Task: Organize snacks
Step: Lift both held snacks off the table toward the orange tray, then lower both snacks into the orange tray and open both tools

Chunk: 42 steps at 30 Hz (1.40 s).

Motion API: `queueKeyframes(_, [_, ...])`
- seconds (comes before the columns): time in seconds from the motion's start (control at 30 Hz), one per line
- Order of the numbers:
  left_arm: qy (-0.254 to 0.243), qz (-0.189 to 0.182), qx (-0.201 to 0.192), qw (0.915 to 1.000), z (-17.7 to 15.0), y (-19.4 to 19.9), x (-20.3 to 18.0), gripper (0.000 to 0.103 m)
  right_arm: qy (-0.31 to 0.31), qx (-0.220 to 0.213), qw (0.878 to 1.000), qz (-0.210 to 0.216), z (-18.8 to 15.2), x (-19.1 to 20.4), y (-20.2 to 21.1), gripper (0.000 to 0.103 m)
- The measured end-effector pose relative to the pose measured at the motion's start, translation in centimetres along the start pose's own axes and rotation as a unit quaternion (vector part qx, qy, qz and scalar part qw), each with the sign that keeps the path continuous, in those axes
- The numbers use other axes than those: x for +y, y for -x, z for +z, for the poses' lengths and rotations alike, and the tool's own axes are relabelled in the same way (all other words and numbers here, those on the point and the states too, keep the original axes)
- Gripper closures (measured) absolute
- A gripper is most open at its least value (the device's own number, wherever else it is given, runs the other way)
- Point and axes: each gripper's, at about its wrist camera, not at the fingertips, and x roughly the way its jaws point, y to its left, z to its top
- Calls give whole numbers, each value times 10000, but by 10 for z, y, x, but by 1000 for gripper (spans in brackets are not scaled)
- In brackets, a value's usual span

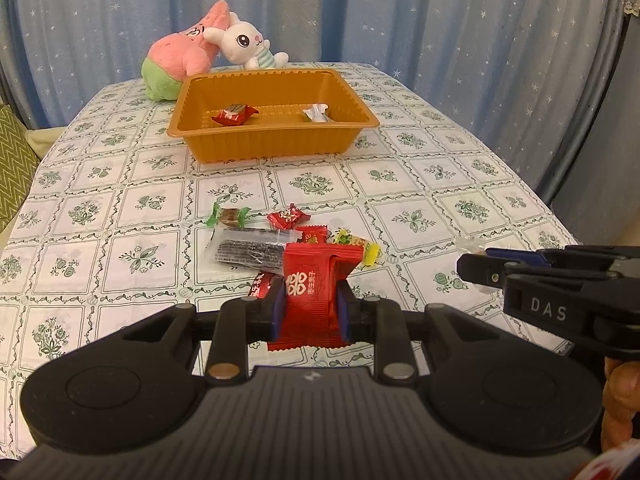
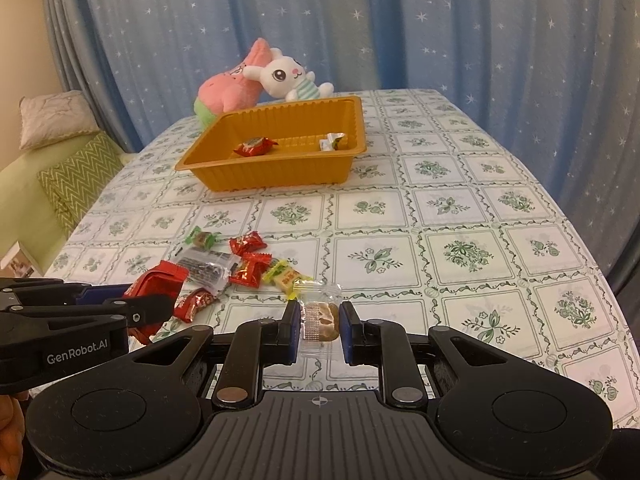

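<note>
Tray (image 1: pixel 276 142) behind snack pile (image 1: pixel 280 244); plush toys (image 1: pixel 208 48) behind tray.

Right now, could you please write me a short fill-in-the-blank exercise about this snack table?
1. The left gripper is shut on a large ____ packet.
2. The right gripper is shut on a snack in a ____ wrapper.
3. The orange tray already holds ____ snacks.
4. Behind the tray, a white plush ____ leans on a pink plush toy.

Missing words: red; clear; two; rabbit

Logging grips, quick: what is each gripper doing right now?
Left gripper: shut on red packet.
Right gripper: shut on clear-wrapped snack.
</note>
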Motion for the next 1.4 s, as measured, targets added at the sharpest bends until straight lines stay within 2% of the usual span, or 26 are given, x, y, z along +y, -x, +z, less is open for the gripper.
queueKeyframes(0.97, [148, -26, 19, 9999, 9, -13, 9, 80, 13, 152, 9999, -3, 4, -5, -18, 82])
queueKeyframes(1.17, [198, -10, -50, 9998, 22, -20, 17, 80, 60, 135, 9999, 26, 15, -5, -30, 82])
queueKeyframes(1.4, [217, 56, -241, 9995, 57, -33, 29, 80, 160, -32, 9998, 108, 49, -4, -49, 82])
